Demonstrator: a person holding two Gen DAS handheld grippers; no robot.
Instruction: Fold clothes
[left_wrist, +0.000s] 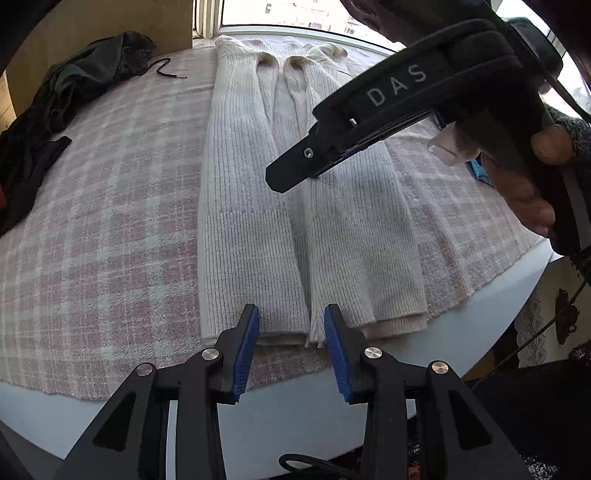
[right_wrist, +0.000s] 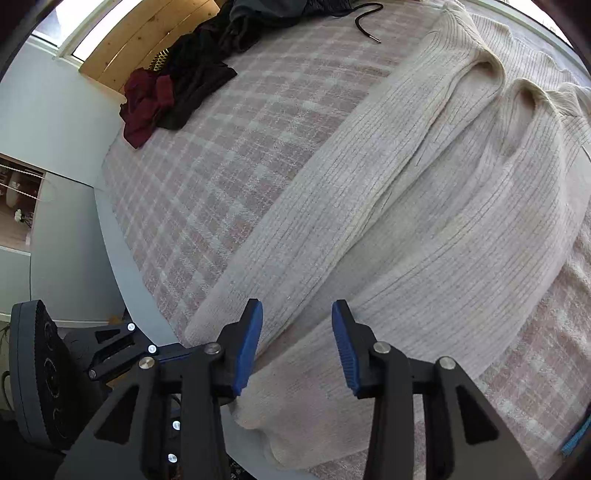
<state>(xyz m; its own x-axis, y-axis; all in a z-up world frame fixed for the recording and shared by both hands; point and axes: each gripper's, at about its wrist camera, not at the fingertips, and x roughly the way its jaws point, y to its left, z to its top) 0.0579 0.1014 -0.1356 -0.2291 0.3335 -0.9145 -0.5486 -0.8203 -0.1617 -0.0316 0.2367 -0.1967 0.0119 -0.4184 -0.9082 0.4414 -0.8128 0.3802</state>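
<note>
The cream ribbed sweater (left_wrist: 255, 206) lies flat on the pink checked blanket (left_wrist: 99, 229), running near to far, hem at the near edge, shoulders at the far end by the window. Both sides are turned in lengthwise w/ the sleeves laid down the middle, so it reads as a long narrow strip; the two folded edges meet along a centre seam. That layout suits a cross fold, hem carried to the far end, but it would look the same whether the strip has just been made or is about to be opened out, so I won't call which

Left gripper (left_wrist: 291, 343) hangs just above the hem, right over the centre seam, jaws apart, nothing between the blue pads (left_wrist: 245, 354). Prob placed there because the hem is the edge you'd lift. Right gripper (right_wrist: 297, 345) is also spread and empty, over the near right part of the sweater; in the left view it comes in from the right, held by a hand (left_wrist: 528, 184), angled down at the knit

Count: 1 sweater, 2 sleeves showing as loops at the far end, 2 grippers, 4 blue pads. 1 heap of dark clothes (left_wrist: 55, 107) at the far left, well apart, w/ a dark red piece (right_wrist: 146, 107) at its end; how many garments in it can't tell. 1 black cord (left_wrist: 168, 72) beside the heap. Small blue thing (right_wrist: 576, 435) at the right edge, unclear what
</note>
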